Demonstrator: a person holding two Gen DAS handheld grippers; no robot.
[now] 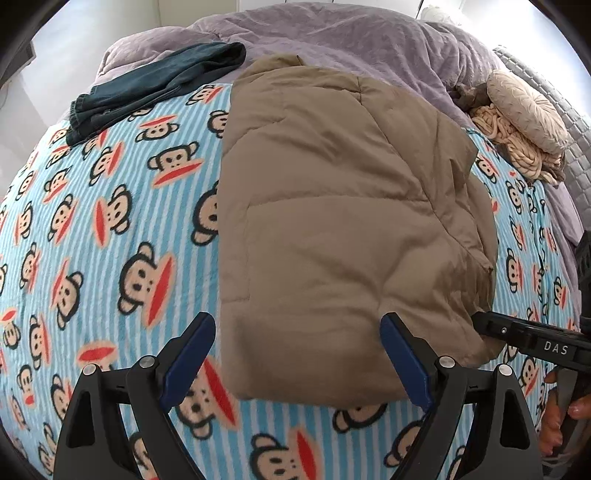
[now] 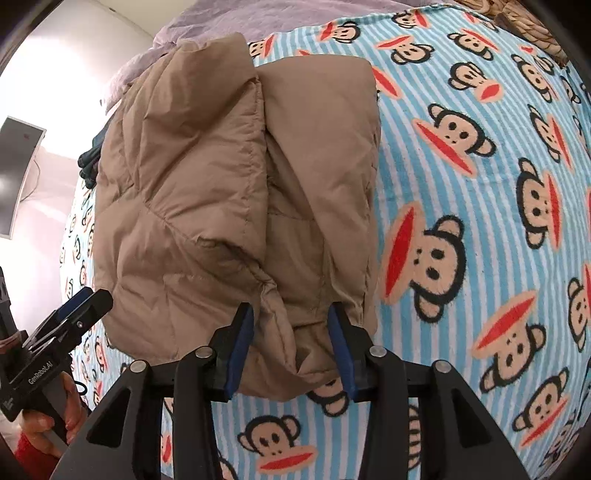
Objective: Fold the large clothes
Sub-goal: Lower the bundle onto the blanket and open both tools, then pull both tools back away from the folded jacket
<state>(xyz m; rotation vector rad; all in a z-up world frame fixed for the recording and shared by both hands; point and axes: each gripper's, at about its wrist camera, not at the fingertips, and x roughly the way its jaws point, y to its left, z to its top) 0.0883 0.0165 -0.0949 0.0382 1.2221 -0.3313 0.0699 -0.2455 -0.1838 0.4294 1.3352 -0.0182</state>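
A tan puffy jacket lies folded into a thick block on the monkey-print blanket. My left gripper hovers over the jacket's near edge with its jaws wide open, the right blue pad just over the fabric and the left one over the blanket. In the right wrist view the jacket shows a folded flap on its right side. My right gripper straddles the near right corner, and the bunched fabric fills the gap and touches both blue pads. The right gripper's finger meets the jacket's near right corner in the left wrist view.
A dark teal garment lies at the far left, partly on a rumpled purple duvet. A round beige cushion and a knitted throw sit at the far right. A person's hand holds the left gripper.
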